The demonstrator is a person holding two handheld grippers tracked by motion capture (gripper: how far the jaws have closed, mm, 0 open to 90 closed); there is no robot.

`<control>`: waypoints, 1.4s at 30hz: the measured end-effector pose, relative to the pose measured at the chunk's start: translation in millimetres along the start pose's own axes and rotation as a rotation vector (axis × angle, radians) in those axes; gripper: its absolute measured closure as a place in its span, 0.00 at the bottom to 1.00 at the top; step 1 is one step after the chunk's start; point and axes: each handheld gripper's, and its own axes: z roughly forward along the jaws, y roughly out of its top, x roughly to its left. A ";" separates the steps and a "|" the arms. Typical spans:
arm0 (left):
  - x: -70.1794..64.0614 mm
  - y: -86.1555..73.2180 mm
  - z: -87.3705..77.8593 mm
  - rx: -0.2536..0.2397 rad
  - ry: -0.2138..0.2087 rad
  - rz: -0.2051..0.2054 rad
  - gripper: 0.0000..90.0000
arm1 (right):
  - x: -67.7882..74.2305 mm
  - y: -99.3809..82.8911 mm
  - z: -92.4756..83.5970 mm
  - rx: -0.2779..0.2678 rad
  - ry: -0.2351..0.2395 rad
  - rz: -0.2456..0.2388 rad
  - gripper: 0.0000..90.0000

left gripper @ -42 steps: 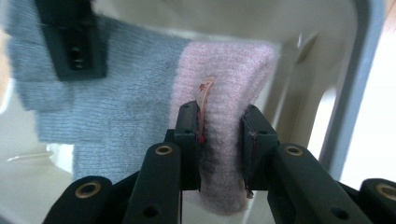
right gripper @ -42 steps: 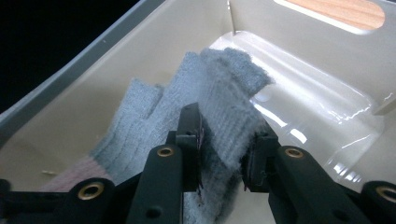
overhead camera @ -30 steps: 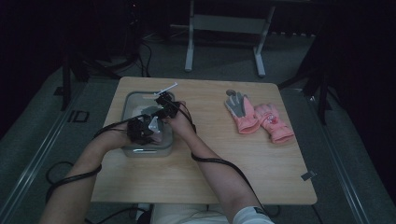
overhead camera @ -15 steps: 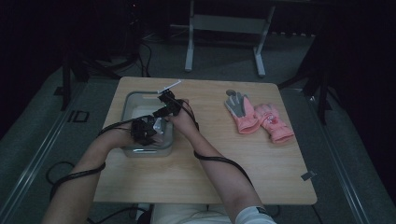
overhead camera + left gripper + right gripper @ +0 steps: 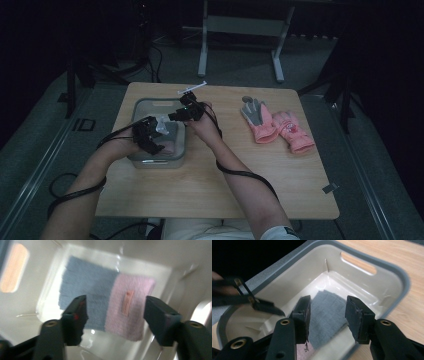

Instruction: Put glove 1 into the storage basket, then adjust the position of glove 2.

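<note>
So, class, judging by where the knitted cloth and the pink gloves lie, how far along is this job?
Done: the blue and pink knitted cloth lies flat on the bottom of the grey bin. In hand: nothing; the left gripper has just been opening its jaws, and it and the right gripper stand open above the cloth. Left, probably: the pink gloves lie on the table beside the bin.

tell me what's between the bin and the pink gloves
Bare wood between the bin and the pink gloves, apart from the person's right forearm, in the high view.

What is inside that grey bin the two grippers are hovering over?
A folded knitted cloth, half blue and half pink, lies flat on the bottom of the bin. Whatever might lie beneath the cloth is covered.
</note>
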 end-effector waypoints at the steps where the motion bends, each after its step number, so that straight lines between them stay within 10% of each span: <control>1: 1.6 0.3 -3.1 -0.021 0.009 -0.025 0.35 | -1.3 -0.6 -3.5 -0.002 -0.001 -0.002 0.62; 15: -14.0 15.1 -13.3 -0.228 -0.144 -0.215 0.09 | -23.7 -41.0 -46.5 0.007 -0.011 -0.057 0.64; 26: -49.1 44.7 -24.0 -0.354 -0.175 -0.141 0.05 | -60.8 -68.0 -92.4 -0.014 -0.105 -0.066 0.63; 42: -117.3 76.3 9.8 -0.321 -0.300 -0.027 0.02 | -123.3 -95.1 -155.6 -0.054 -0.245 -0.024 0.65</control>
